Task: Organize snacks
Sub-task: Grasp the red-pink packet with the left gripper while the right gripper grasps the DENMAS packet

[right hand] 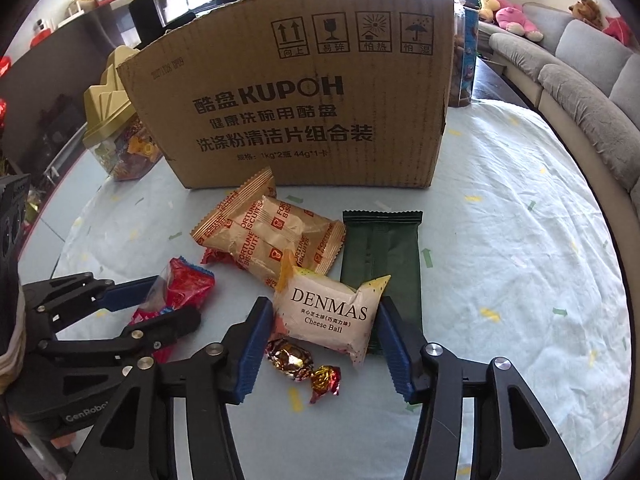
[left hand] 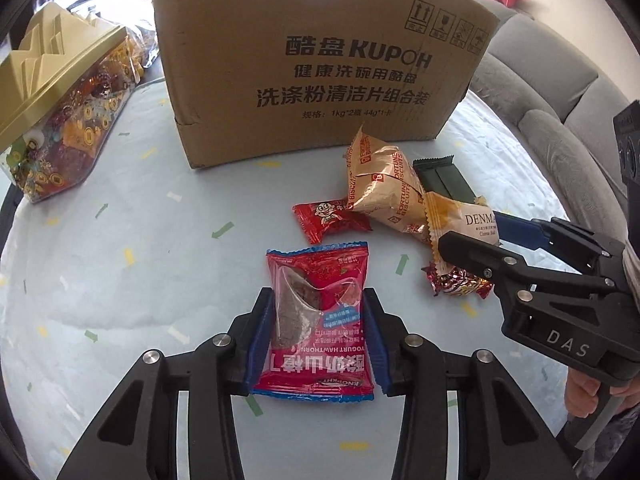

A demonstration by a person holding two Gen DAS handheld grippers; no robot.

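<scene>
Pale tablecloth (right hand: 520,240), cardboard box (right hand: 304,112) behind. L gripper (left hand: 316,336) clamped on red hawthorn pkt (left hand: 318,320), long axis boxward; R gripper (right hand: 324,336) straddling Denmas pkt (right hand: 332,316), contact unclear.

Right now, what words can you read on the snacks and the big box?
"KUPOH", "1kg*2", "44g*1": cardboard box
"FORTUNE BISCUITS": tan packets
"DENMAS Cheese Ball": white packet, between the right gripper fingers
"YOGURT HAWTHORN": red packet, between the left gripper fingers
"DAS": right gripper body
Box date stamp: too blurred.
Green packet: no text visible.
</scene>
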